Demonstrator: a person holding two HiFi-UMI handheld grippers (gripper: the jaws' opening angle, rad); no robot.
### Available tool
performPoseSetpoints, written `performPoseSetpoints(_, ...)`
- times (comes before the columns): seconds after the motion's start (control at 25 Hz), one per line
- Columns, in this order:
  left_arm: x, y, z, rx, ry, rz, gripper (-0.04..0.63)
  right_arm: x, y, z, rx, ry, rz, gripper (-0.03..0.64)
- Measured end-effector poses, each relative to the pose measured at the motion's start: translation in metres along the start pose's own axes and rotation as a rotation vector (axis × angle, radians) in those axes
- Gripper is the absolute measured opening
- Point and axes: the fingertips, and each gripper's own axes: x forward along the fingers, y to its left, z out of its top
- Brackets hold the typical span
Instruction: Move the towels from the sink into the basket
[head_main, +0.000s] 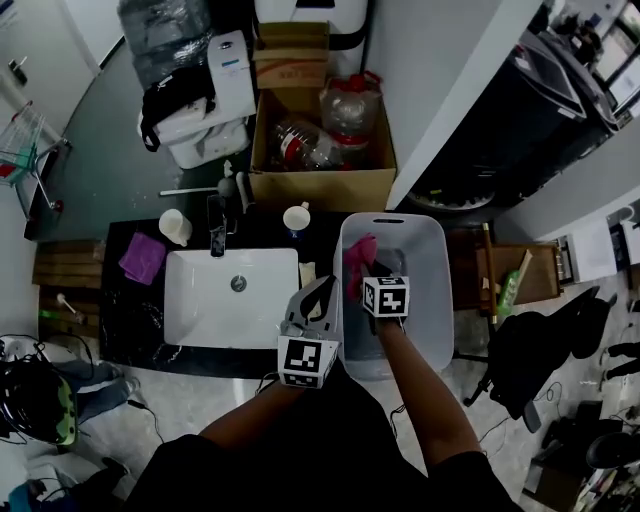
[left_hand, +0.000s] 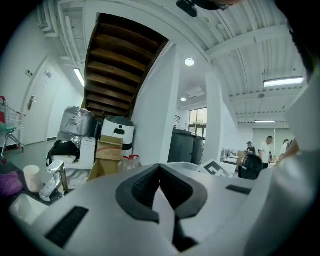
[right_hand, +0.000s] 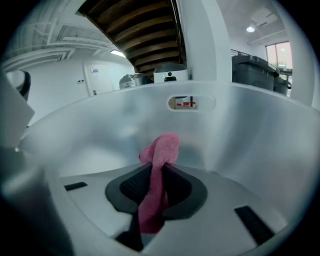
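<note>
**Right tool clamped on the pink towel, low inside the basket; towel not yet let go.**

We find the left tool with jaws together and nothing between them, held between the sink and the basket. The sink shows bare white down to the drain, and no towel lies in it. A purple cloth lies on the table beside the sink, outside the task as worded. We judge that only the release is outstanding.

Prob. office/storage: office chair, boxes
</note>
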Motion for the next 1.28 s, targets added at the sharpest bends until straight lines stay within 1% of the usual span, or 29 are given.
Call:
performPoseSetpoints(0.16, 0.008, -0.001, 0.004, 0.000, -0.005, 0.020, 0.003, 0.022, -0.004, -0.008, 0.048, 0.032, 0.026, 0.081)
performPoseSetpoints(0.56, 0.019, 0.004, 0.006, 0.000, 0.000, 0.060, 0.003, 0.057, -0.006, -0.036, 0.068, 0.075, 0.035, 0.084)
performPoseSetpoints(0.76, 0.021, 0.004, 0.007, 0.003, 0.001, 0.065, 0.003, 0.066, -0.005, -0.050, 0.088, 0.113, 0.045, 0.084)
performPoseSetpoints(0.92, 0.020, 0.005, 0.006, 0.004, 0.002, 0.076, 0.003, 0.073, 0.002, -0.058, 0.067, 0.128, 0.075, 0.085)
performPoseSetpoints(1.0, 0.019, 0.007, 0.006, 0.005, 0.003, 0.083, 0.003, 0.074, 0.005, -0.061, 0.053, 0.140, 0.076, 0.086)
performPoseSetpoints(1.04, 0.019, 0.007, 0.006, 0.005, 0.003, 0.086, 0.003, 0.075, 0.008, -0.064, 0.033, 0.150, 0.080, 0.087)
performPoseSetpoints(1.16, 0.017, 0.006, 0.009, 0.005, 0.000, 0.088, 0.003, 0.077, 0.015, -0.075, -0.068, 0.183, 0.085, 0.092)
performPoseSetpoints(1.28, 0.015, 0.005, 0.009, 0.006, -0.002, 0.089, 0.003, 0.077, 0.011, -0.082, -0.101, 0.199, 0.052, 0.094)
